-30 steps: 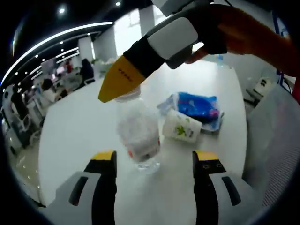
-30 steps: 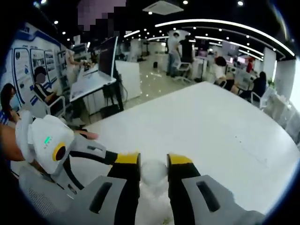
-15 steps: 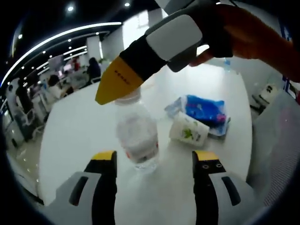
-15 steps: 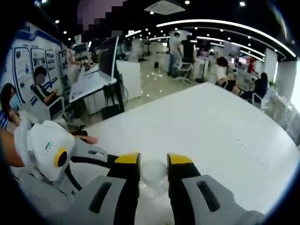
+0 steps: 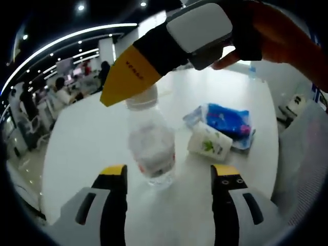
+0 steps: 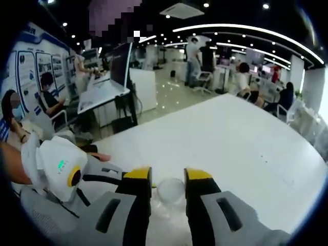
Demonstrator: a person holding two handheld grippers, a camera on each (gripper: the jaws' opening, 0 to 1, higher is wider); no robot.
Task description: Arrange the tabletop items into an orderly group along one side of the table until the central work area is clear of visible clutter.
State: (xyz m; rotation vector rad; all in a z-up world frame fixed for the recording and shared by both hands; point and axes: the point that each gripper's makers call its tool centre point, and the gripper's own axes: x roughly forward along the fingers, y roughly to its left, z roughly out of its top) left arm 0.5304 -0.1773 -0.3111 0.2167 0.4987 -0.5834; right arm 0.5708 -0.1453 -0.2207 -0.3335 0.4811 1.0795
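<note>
Right gripper view: bottle (image 6: 170, 190) cap clamped between the jaws.

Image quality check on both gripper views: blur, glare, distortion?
Left gripper view: the bottle and the paper cup are soft; a window behind blows out to white; fisheye bends the table edge. Right gripper view: the background office is fairly sharp, ceiling light strips curve, and the bottle cap between the right gripper jaws is blurred.
</note>
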